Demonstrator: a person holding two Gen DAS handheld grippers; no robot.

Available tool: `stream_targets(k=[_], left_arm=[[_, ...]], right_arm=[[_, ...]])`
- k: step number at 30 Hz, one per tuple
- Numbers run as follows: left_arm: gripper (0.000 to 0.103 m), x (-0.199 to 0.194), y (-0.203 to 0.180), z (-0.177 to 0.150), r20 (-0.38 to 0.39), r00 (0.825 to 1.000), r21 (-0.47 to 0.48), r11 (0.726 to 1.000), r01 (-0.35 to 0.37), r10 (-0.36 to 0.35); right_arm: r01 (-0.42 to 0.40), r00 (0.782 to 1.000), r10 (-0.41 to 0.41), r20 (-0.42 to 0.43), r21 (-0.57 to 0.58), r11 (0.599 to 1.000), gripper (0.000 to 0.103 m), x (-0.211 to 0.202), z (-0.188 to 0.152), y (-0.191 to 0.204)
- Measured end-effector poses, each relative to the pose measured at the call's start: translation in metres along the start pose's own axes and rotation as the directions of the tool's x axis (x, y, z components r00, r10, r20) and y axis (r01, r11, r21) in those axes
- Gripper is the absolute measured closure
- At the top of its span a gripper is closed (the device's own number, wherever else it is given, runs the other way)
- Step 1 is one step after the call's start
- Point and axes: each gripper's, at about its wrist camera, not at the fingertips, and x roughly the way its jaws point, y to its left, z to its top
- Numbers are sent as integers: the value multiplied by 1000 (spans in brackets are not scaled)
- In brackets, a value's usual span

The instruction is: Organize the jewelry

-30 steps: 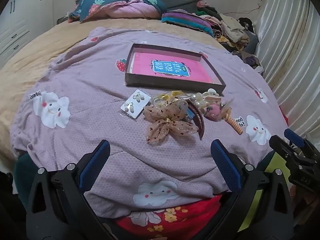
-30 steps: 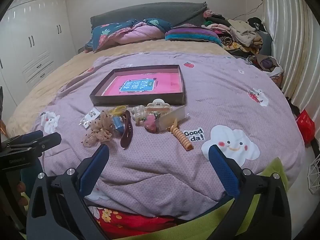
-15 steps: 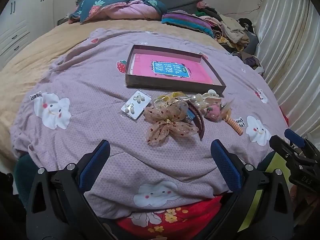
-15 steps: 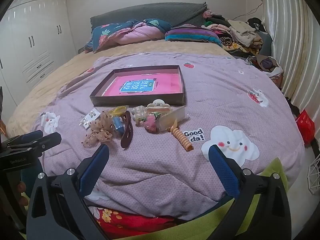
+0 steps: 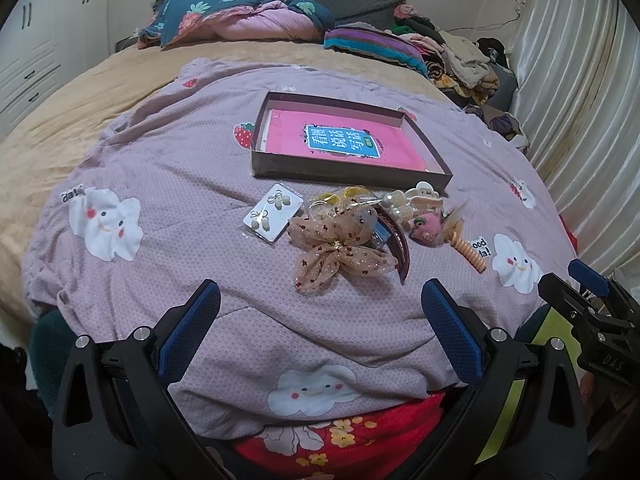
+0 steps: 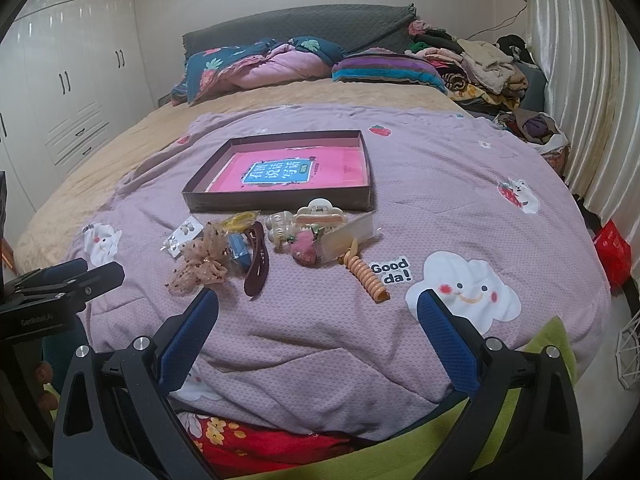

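A shallow brown box (image 5: 348, 176) (image 6: 280, 202) with a pink book inside lies on the purple quilt. In front of it is a pile of accessories: an earring card (image 5: 272, 212) (image 6: 182, 236), a beige mesh bow (image 5: 338, 248) (image 6: 200, 260), a dark red hair clip (image 5: 398, 246) (image 6: 256, 264), a pearl clip (image 5: 396, 204), a cream claw clip (image 6: 320, 214), a pink pompom (image 5: 426, 232) (image 6: 304, 250) and an orange spiral tie (image 5: 472, 254) (image 6: 366, 278). My left gripper (image 5: 320, 304) and right gripper (image 6: 318, 314) are open and empty, short of the pile.
Pillows and a folded duvet (image 6: 260, 68) lie at the headboard. A heap of clothes (image 6: 480, 68) is at the far right by the curtain (image 6: 580, 80). White wardrobes (image 6: 60, 92) stand on the left. A red bag (image 6: 612, 248) sits right of the bed.
The left wrist view has shifted slightly, with the pile a little farther away. Both grippers stay open. Nothing on the bed has moved.
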Motion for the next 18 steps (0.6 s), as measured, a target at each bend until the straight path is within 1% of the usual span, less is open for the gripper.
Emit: stream_targets(k=[18], left_arm=[[9, -1, 0, 0, 4, 1000, 1, 1000, -1, 1]], right_arm=[[-10, 1000, 10, -5, -2, 1000, 4, 4, 2, 5]])
